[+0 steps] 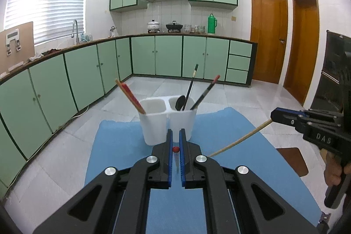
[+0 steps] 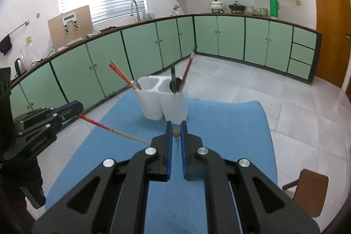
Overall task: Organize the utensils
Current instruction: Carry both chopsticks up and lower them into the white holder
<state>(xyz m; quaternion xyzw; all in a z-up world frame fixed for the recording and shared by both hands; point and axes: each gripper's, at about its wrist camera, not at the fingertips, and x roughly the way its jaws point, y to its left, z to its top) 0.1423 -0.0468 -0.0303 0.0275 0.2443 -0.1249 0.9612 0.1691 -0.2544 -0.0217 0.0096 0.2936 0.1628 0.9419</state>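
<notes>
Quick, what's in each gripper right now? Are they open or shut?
Left gripper: shut on a red-ended chopstick.
Right gripper: shut on a plain chopstick.

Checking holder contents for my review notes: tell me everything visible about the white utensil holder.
The holder is white, somewhat translucent plastic by the look, with two adjoining round-cornered compartments. It stands upright on the blue mat. In the left wrist view, the left compartment holds a pair of red-and-tan chopsticks leaning left; the right one holds a black spoon and two dark chopsticks leaning right. Neither hand-held gripper touches it.
</notes>
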